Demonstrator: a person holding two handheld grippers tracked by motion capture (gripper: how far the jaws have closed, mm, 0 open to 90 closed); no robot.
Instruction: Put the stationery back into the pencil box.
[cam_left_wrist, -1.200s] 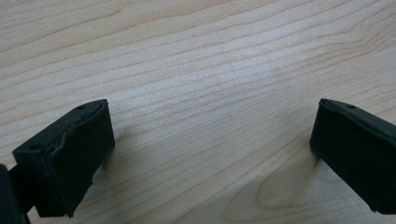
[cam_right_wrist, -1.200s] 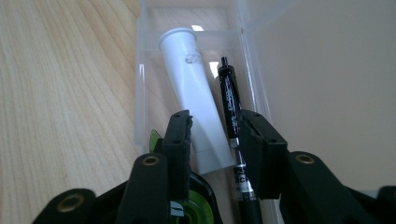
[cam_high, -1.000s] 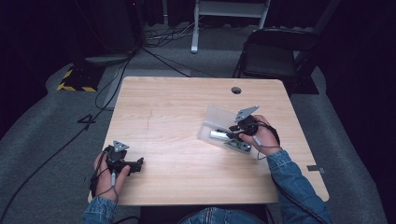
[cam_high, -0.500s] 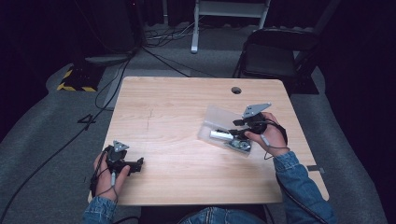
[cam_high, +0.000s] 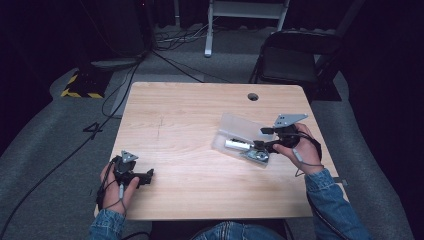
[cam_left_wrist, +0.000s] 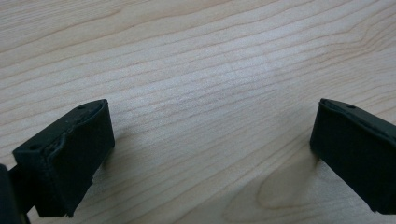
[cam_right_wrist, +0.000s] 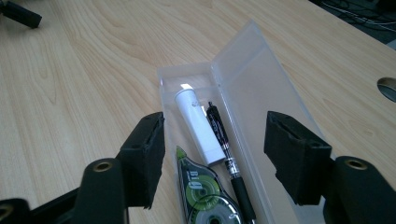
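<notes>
Clear plastic pencil case (cam_right_wrist: 261, 98) lies open on the right half of the pale wooden table (cam_high: 200, 115), lid folded back. Inside it: white tube-shaped stick (cam_right_wrist: 198, 123), black pen (cam_right_wrist: 224, 140) beside it, green-and-grey correction tape roller (cam_right_wrist: 205, 196) at the near end. Right gripper (cam_right_wrist: 212, 158) hovers over the case, jaws wide apart, holding nothing. Left gripper (cam_left_wrist: 210, 154) low over bare wood at the near left edge, jaws spread, empty.

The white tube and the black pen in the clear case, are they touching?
Touching. The right gripper view shows the white tube lying side by side against the black pen in the clear case, no gap between them.
</notes>
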